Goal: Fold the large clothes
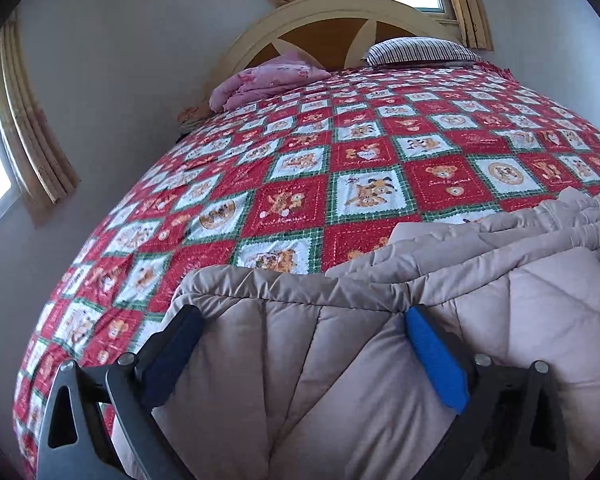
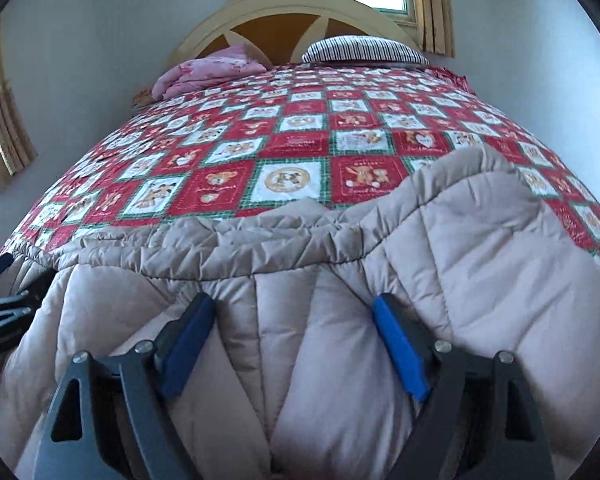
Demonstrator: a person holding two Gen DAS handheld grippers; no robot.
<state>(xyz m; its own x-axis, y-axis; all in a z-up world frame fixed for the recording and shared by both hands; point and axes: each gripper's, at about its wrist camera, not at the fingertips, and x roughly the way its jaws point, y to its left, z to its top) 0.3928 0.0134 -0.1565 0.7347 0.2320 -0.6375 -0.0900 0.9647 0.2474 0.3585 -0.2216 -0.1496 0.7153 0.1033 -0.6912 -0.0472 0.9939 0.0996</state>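
Left gripper [image 1: 300, 320] fingers spread wide, gripping nothing, puffy beige quilted coat [image 1: 340, 380] lying under and between them. Right gripper [image 2: 294, 312] likewise spread, empty, over same coat [image 2: 460, 260], folded edge just ahead of both. Best to press padding flat, pick matching corners, pinch deep, lift together. Beyond: red-and-white bear-patterned bedspread [image 2: 260, 152], pink folded blanket [image 1: 260, 80], striped pillow [image 2: 360, 48]

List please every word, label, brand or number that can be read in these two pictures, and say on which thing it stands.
No text can be read with certainty.
Red-and-white checked bedspread with teddy bears: small cursive lines under the bears in the red squares, too blurred to read.
Beige quilted padded coat: no label or brand visible.
Striped pillow, pink folded blanket: no writing visible.
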